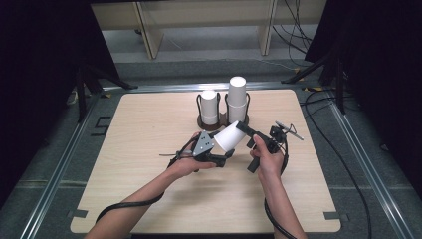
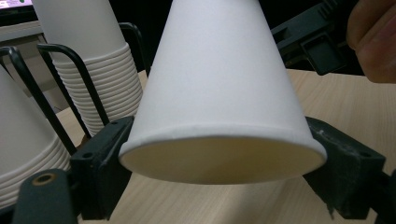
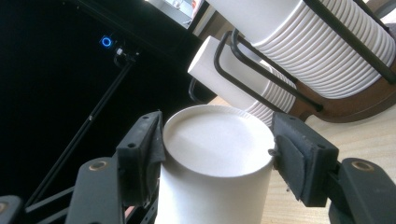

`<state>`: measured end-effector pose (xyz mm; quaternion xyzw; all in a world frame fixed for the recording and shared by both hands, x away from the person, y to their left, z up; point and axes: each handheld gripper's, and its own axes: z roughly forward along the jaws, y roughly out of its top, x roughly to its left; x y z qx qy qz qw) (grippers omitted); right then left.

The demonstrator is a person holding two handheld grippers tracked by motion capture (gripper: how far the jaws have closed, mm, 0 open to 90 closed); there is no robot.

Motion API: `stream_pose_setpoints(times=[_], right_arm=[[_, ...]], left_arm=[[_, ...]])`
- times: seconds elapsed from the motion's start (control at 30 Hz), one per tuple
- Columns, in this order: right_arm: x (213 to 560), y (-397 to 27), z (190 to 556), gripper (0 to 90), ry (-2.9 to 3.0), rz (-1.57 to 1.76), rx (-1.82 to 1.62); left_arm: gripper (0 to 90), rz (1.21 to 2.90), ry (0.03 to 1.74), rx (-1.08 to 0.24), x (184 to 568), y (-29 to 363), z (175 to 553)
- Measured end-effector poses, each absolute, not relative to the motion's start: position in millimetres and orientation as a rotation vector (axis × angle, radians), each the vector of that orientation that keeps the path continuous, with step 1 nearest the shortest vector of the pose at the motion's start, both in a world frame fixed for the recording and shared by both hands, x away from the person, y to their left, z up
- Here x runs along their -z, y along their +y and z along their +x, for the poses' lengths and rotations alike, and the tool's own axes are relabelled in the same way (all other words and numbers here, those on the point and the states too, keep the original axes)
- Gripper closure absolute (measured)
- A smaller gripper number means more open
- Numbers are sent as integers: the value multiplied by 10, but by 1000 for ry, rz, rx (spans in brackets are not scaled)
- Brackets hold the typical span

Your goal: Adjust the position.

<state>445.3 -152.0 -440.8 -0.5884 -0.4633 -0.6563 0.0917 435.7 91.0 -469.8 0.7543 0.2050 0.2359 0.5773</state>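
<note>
High view looks down and forward over the whole table [image 1: 149,199]. Both gripper views sit close, facing along their jaws, sharing the paper cup [image 2: 219,93] and cup stacks [image 3: 322,42].

- The paper cup [image 1: 230,137] is showing plain white outside and cream inside.
- The stacked cups [image 1: 237,99] are showing white, unpatterned.
- The cup rack [image 1: 201,121] is showing black wire on a dark brown base.
- The gripper jaws are showing matte black.
- The table [image 1: 149,129] is showing pale wood grain.
- A small ring light [image 3: 106,41] is glowing blue against the black background.
</note>
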Motion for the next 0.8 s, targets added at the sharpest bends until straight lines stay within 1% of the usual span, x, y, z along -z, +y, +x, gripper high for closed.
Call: stream_pose_setpoints(times=[0.4, 0.5, 0.57, 0.6, 0.63, 0.67, 0.7, 0.73, 0.77, 0.8], right_arm=[[4397, -1498, 4458, 348, -1413, -1720, 1986], [4395, -1488, 4464, 292, -1424, -1709, 2016], [4392, -1487, 4466, 286, -1420, -1706, 2021], [4387, -1493, 4467, 255, -1423, -1695, 2027], [4387, -1493, 4467, 255, -1423, -1695, 2027], [4368, -1498, 4460, 206, -1446, -1699, 2019], [4368, -1498, 4460, 206, -1446, -1699, 2019], [4370, -1501, 4470, 180, -1470, -1685, 2055], [4370, -1501, 4470, 180, -1470, -1685, 2055], [4356, -1501, 4474, 161, -1490, -1682, 2070]], left_arm=[[214, 1776, 461, -555, 4658, 964, 4362], [224, 1782, 442, -549, 4637, 975, 4351], [226, 1787, 437, -550, 4633, 977, 4346], [227, 1792, 433, -547, 4628, 979, 4338], [228, 1792, 433, -547, 4628, 979, 4338], [229, 1790, 427, -547, 4626, 982, 4342], [230, 1790, 427, -547, 4626, 982, 4342], [231, 1792, 436, -539, 4620, 989, 4342], [232, 1792, 436, -539, 4620, 989, 4342], [233, 1797, 434, -538, 4614, 1004, 4347]])
